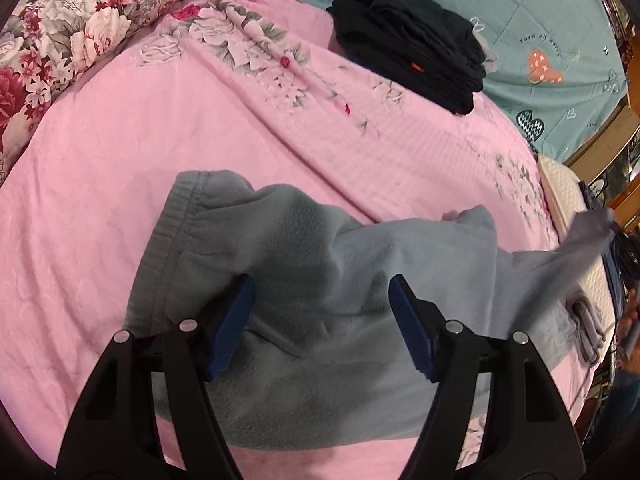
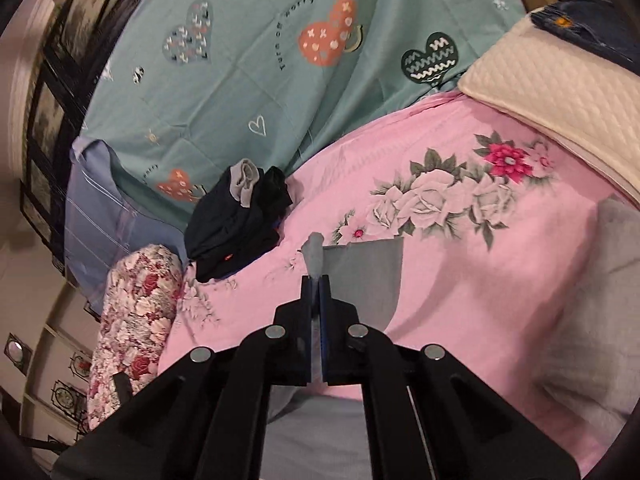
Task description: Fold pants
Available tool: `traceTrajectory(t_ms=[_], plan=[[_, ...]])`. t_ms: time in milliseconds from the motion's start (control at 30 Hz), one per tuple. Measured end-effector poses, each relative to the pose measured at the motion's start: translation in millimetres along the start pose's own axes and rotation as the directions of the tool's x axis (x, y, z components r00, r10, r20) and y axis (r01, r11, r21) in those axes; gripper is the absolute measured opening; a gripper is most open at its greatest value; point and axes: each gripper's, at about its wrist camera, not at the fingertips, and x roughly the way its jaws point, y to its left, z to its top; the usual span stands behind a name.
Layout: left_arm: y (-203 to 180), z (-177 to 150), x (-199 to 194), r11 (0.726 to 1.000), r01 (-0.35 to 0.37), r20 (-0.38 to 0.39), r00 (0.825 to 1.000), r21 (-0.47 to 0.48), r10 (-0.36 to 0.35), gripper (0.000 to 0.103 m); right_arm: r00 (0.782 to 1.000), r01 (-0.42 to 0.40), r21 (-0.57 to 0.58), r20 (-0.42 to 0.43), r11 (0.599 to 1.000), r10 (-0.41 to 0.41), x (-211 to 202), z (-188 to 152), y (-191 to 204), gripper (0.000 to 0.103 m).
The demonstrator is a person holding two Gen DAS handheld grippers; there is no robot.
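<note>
Currently mid-fold, I'd judge: grey fleece pants (image 1: 304, 280) lie bunched on the pink floral bedspread (image 1: 100, 200), elastic waistband toward the left, one leg trailing right and lifted, blurred at the far right edge. Left gripper (image 1: 322, 320) hovers over the seat area with its blue pads (image 1: 236, 320) spread wide, holding nothing. Right gripper (image 2: 316, 300) is clenched on a thin fold of the grey fabric, a nub of cloth poking out past the tips, the rest hanging below it. Next move probably calls for carrying that pinched leg or hem across onto the other half, with the left gripper pinning or pinching the waistband side to keep edges lined up; fleece looks thick and floppy, may slump. Surface: a bed, with a red-rose bolster (image 1: 80, 20) far left, a stack of folded dark clothes (image 1: 412, 44) behind, teal heart-print sheet (image 1: 540, 20), cream quilted pillow (image 2: 560, 80) right. Room: framed pictures (image 2: 60, 80) on the wall, otherwise unclear.
</note>
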Motion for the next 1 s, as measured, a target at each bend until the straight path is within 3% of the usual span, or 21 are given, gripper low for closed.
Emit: traceTrajectory(t_ms=[200,367,433,467,500,600,667,767,833,867,900,1000], plan=[[2,-2,-1,0.996,-0.013,-0.017,1.000,0.086,0.014,0.071,0.997,0.046,0.146,-0.074,0.988,-0.035,-39,-91,-60,0.003],[4,-1,-3,0.996,-0.017,-0.035,0.999,0.091,0.020,0.067,0.974,0.157,0.191,-0.192,0.969,-0.120,-51,-123,-94,0.009],[4,1,-3,0.995,-0.030,-0.045,0.998,0.091,0.034,0.064,0.975,0.154,0.217,-0.193,0.964,-0.113,-61,-118,-101,0.028],[6,2,-4,0.996,-0.030,-0.050,0.998,0.086,0.035,0.063,0.977,0.169,0.193,-0.162,0.967,-0.138,-68,-110,-99,0.044],[7,2,-4,0.996,-0.030,-0.053,0.998,0.080,0.035,0.063,0.977,0.179,0.152,-0.141,0.972,-0.158,-72,-101,-96,0.052],[7,2,-5,0.997,-0.039,-0.051,0.998,0.062,0.043,0.062,0.970,0.171,0.028,-0.178,0.985,-0.164,-56,-74,-86,0.052],[3,1,-4,0.996,-0.065,-0.044,0.997,0.064,0.068,0.062,0.949,0.197,-0.022,-0.245,0.980,-0.196,-30,-65,-88,0.052],[-3,-2,-3,0.992,-0.102,-0.039,0.994,0.068,0.105,0.062,0.912,0.225,-0.048,-0.342,0.973,-0.228,2,-64,-102,0.052],[-4,-3,-3,0.992,-0.112,-0.041,0.993,0.065,0.115,0.063,0.909,0.209,-0.037,-0.362,0.977,-0.208,15,-64,-108,0.051],[-5,-3,-4,0.991,-0.116,-0.041,0.992,0.063,0.119,0.063,0.912,0.171,-0.045,-0.372,0.984,-0.175,19,-62,-105,0.039],[-5,-3,-3,0.991,-0.120,-0.042,0.992,0.060,0.123,0.063,0.913,0.135,-0.042,-0.383,0.990,-0.140,21,-61,-101,0.007],[-6,-3,-2,0.990,-0.133,-0.042,0.990,0.054,0.135,0.064,0.925,0.110,-0.202,-0.338,0.973,-0.174,19,-50,-71,0.007]])
